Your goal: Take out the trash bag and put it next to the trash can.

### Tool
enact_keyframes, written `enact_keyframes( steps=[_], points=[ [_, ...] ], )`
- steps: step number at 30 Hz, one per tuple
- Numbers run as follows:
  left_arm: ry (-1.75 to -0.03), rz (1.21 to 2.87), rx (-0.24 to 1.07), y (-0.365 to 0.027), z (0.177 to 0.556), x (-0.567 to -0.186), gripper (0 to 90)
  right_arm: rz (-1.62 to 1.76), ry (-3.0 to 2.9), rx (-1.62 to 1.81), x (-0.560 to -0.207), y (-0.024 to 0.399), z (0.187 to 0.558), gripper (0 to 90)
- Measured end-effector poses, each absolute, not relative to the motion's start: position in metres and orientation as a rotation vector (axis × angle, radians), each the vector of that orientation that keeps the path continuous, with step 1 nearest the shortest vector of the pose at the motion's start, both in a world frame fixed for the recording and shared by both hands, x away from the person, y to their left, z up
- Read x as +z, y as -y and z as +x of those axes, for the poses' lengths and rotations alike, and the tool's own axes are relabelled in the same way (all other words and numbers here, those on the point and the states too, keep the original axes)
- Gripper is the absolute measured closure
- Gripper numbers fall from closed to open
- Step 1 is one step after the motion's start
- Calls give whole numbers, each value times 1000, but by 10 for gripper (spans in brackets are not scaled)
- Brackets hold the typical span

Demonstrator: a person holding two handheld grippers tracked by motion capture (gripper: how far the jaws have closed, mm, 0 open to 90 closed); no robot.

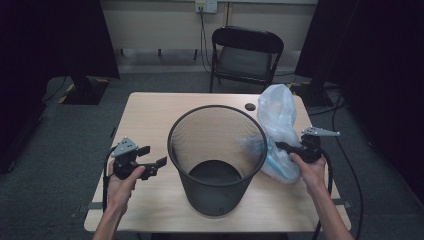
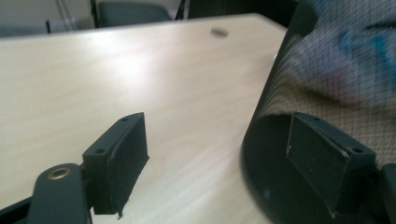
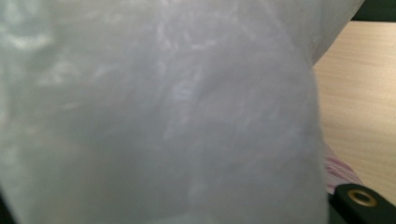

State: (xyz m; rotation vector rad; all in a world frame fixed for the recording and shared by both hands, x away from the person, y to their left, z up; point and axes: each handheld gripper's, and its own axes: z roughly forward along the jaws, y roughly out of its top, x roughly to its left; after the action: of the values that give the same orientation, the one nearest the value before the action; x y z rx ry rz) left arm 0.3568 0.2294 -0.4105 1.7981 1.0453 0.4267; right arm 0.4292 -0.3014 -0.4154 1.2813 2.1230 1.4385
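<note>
Beside the black mesh bin (image 1: 217, 160), which stands upright in the middle of the tabletop (image 1: 150, 115), a translucent plastic bag (image 1: 277, 125) rests against the side of the bin nearest the person's right hand. The work in hand looks like lining the bin with that bag, and by the look of things it is at an early stage: the bin's inside is bare down to its dark bottom, and no part of the bag lies over the rim.

The right gripper (image 1: 285, 146) is clamped on the bag just outside the bin's wall, its jaws nearly together with the thin film pinched between them; in the right gripper view the pale plastic (image 3: 159, 112) hangs right in front of the camera, with a strip of wood grain off to one edge. So the bag is picked up, or at least held, which I take to be the one step done.

The left gripper (image 1: 155, 159) sits on the opposite side of the bin, near its wall but apart from it, jaws spread wide and holding nothing. In the left gripper view one jaw stands over bare wood and the other in front of the bin's mesh (image 2: 327, 70), through which the bag shows as a blur of pale blue.

Left to do, as I judge it: find the bag's mouth, spread it with both grippers, lower it into the bin and fold its edge over the rim. Whether the mouth is already open cannot be told.
</note>
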Motion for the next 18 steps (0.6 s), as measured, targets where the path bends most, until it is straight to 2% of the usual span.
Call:
enact_keyframes(
  steps=[6,11,18],
  points=[
    [-1081,1943,406,-231,348,-442,198,1302,-2139,1437,-429,302,424,823],
    [-1149,1973,394,-236,341,-464,198,1336,-2154,1429,-443,301,423,804],
    [-1138,2091,357,-225,338,-488,208,1349,-2173,1365,-461,296,427,777]
  ],
)
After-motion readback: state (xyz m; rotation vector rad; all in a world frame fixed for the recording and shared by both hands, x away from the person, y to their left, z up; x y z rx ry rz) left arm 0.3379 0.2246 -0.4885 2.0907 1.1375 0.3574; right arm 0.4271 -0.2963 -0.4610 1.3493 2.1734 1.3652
